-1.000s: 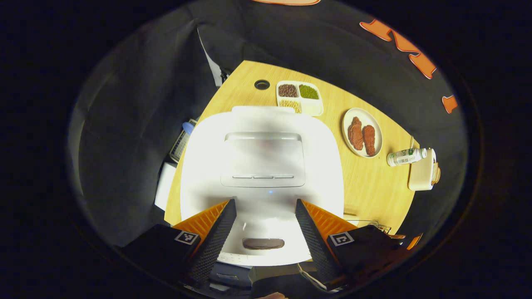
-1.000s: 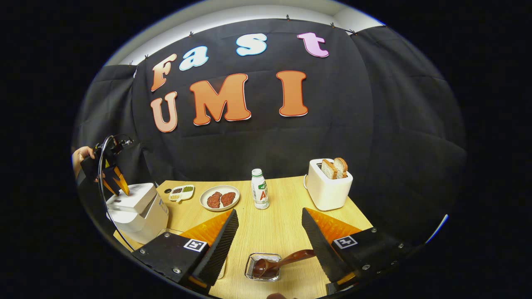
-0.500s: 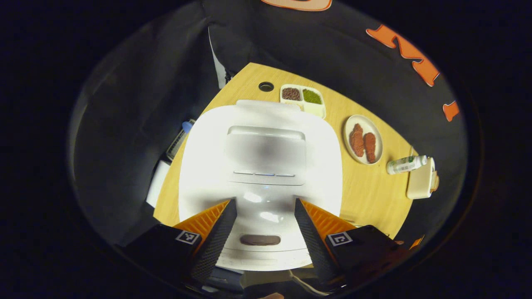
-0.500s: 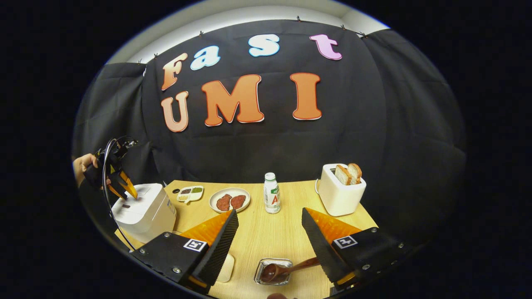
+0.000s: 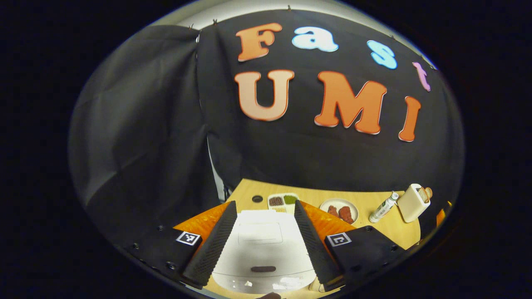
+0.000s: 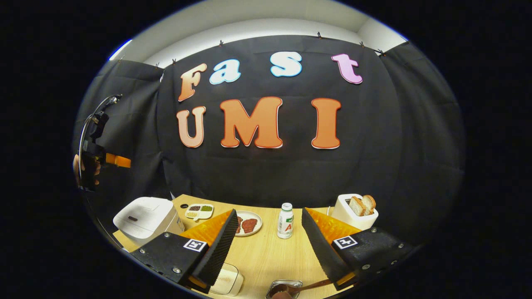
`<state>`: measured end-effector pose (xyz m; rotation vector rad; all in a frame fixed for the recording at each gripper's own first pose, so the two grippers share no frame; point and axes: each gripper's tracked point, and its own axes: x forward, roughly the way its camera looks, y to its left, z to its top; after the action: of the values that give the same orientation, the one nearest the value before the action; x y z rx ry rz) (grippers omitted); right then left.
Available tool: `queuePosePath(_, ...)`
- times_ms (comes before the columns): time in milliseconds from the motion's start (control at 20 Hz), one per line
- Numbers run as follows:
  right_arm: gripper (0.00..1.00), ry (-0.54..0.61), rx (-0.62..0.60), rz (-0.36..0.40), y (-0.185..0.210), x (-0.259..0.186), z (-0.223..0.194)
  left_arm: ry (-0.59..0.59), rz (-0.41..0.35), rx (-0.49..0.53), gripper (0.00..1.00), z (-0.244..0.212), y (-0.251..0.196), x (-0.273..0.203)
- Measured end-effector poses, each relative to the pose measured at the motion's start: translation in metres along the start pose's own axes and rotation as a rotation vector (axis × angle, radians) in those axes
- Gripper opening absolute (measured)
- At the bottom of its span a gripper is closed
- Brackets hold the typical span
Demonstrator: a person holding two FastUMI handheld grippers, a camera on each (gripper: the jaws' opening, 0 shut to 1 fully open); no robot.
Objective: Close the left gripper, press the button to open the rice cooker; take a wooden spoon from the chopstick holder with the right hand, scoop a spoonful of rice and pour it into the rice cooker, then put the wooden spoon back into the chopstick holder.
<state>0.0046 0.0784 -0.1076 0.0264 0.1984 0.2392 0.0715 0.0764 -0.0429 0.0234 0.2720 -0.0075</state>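
Observation:
The white rice cooker (image 5: pixel 262 249) stands with its lid down and a dark oval button (image 5: pixel 263 269) on its front. My left gripper (image 5: pixel 264 203) is open, well above the cooker, its fingers framing it. In the right gripper view the cooker (image 6: pixel 145 214) sits at the table's left end, and a hand holds the left gripper (image 6: pixel 116 160) high over it. My right gripper (image 6: pixel 269 211) is open and holds nothing. Below it, the brown wooden spoon (image 6: pixel 314 285) lies in the metal chopstick holder (image 6: pixel 284 287), near the right finger.
On the wooden table (image 6: pixel 266 253) stand a divided dish of grains (image 6: pixel 199 210), a plate of meat (image 6: pixel 248 223), a bottle (image 6: pixel 285 214) and a toaster with bread (image 6: pixel 357 211). A pale container (image 6: pixel 226 280) sits by the front edge, left of the holder.
The left gripper has lifted and tilted up off the cooker, still open. The right gripper has also risen and tilted up, so the holder and spoon have slid to the view's bottom edge.

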Motion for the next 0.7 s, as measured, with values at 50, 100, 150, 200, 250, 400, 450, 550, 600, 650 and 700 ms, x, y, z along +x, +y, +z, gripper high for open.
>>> queuePosePath(50,0.95,-0.033,-0.008,0.004,0.004,0.001,0.009,-0.072,0.006,0.004,0.99,0.011,-0.005,-0.007)
queuePosePath(100,0.95,-0.065,-0.014,0.008,0.008,0.001,0.015,-0.13,0.007,0.009,0.99,0.02,-0.008,-0.016)
queuePosePath(150,0.95,-0.093,-0.017,0.016,0.013,0.002,0.021,-0.188,0.011,0.02,0.95,0.026,-0.011,-0.026)
queuePosePath(200,0.95,-0.113,-0.016,0.03,0.02,0.001,0.026,-0.24,0.017,0.034,0.99,0.033,-0.014,-0.036)
queuePosePath(250,0.95,-0.128,-0.014,0.047,0.028,0.0,0.03,-0.294,0.017,0.047,0.95,0.038,-0.019,-0.048)
queuePosePath(400,0.95,-0.153,-0.001,0.067,0.041,0.005,0.034,-0.393,-0.026,0.053,0.99,0.043,-0.045,-0.075)
queuePosePath(450,1.0,-0.158,0.007,0.074,0.046,0.005,0.035,-0.437,-0.037,0.061,0.99,0.044,-0.052,-0.083)
queuePosePath(550,1.0,-0.176,0.023,0.086,0.054,0.006,0.035,-0.491,0.015,0.076,0.99,0.038,-0.05,-0.091)
queuePosePath(600,1.0,-0.182,0.026,0.098,0.06,0.007,0.035,-0.511,0.058,0.084,0.94,0.034,-0.046,-0.094)
queuePosePath(650,0.95,-0.175,0.026,0.105,0.064,0.007,0.032,-0.522,0.066,0.084,0.96,0.032,-0.049,-0.097)
queuePosePath(700,0.95,-0.168,0.026,0.109,0.066,0.007,0.027,-0.516,0.057,0.085,0.99,0.023,-0.056,-0.099)
